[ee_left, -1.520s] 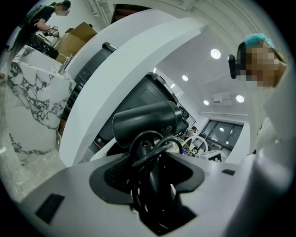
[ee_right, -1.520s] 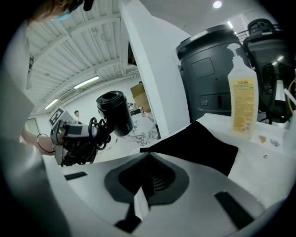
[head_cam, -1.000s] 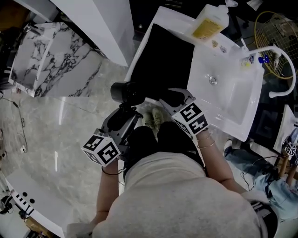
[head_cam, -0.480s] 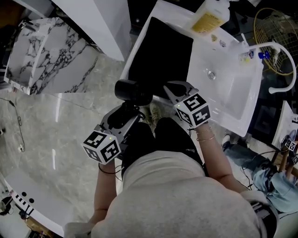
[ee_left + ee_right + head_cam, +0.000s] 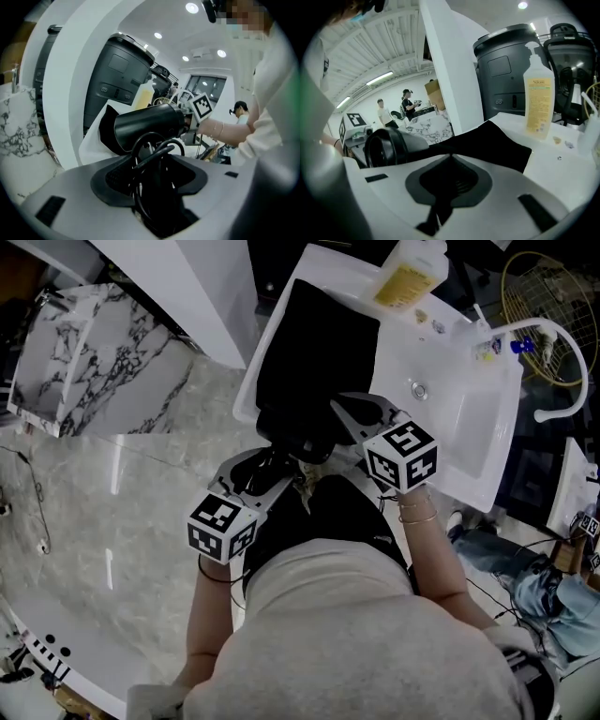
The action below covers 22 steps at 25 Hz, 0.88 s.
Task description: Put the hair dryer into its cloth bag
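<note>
— Whereabouts of the dryer (image 5: 147, 124)?
— Up off the desk (image 5: 265, 357) at the near end of the bag (image 5: 314, 343), outside the bag, with the barrel crosswise.
— Held how?
— By the handle (image 5: 159, 197), in the left gripper (image 5: 267, 463). Clamps wide round the handle and round the cord (image 5: 153, 153) looped about it.
— And the right gripper (image 5: 349, 413)?
— Has just been closing. Sits with jaws together on a pinch of black cloth at the bag's near right corner and holds it up in a ridge.
— Rest of the bag?
— Lies flat and black on the white desk, long way running off from the person (image 5: 356, 634).
— Right of the bag?
— Just beside it, the sink (image 5: 459, 418), set into the same desk.
— Past the bag's far right corner?
— An upright pump bottle (image 5: 405, 277) with a yellow label, near the corner but apart from it.
— Dryer against the pinched corner?
— Just left of it, close beside the right gripper; cannot tell about touching.
— Marker cubes (image 5: 223, 526)?
— One on each gripper, on the end away from the bag, toward the person.
</note>
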Each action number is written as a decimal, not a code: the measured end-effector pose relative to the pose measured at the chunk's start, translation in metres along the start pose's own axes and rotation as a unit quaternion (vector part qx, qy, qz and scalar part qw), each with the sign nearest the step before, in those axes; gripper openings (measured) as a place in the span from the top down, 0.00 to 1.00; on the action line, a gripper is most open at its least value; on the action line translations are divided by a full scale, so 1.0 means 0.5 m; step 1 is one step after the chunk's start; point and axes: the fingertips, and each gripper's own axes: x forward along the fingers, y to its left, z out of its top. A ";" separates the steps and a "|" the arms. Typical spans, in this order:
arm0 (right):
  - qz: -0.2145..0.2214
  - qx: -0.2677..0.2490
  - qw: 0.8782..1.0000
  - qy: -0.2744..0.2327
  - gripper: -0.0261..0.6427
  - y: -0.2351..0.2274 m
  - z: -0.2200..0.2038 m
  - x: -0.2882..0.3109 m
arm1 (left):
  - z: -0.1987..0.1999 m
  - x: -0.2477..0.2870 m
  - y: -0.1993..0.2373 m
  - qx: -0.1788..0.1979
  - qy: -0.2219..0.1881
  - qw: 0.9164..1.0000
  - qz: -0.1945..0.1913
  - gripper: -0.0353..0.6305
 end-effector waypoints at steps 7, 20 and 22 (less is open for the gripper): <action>0.014 0.020 0.999 -0.030 0.95 -0.002 0.047 -0.015 | -0.010 0.039 -0.014 0.098 0.080 0.992 0.004 0.60; 0.031 0.007 0.999 -0.030 0.95 0.006 0.055 -0.024 | 0.002 0.062 0.047 0.114 0.151 0.981 0.051 0.60; 0.034 0.009 0.999 -0.029 0.95 0.007 0.051 -0.022 | 0.007 0.070 0.058 0.116 0.159 0.979 0.059 0.60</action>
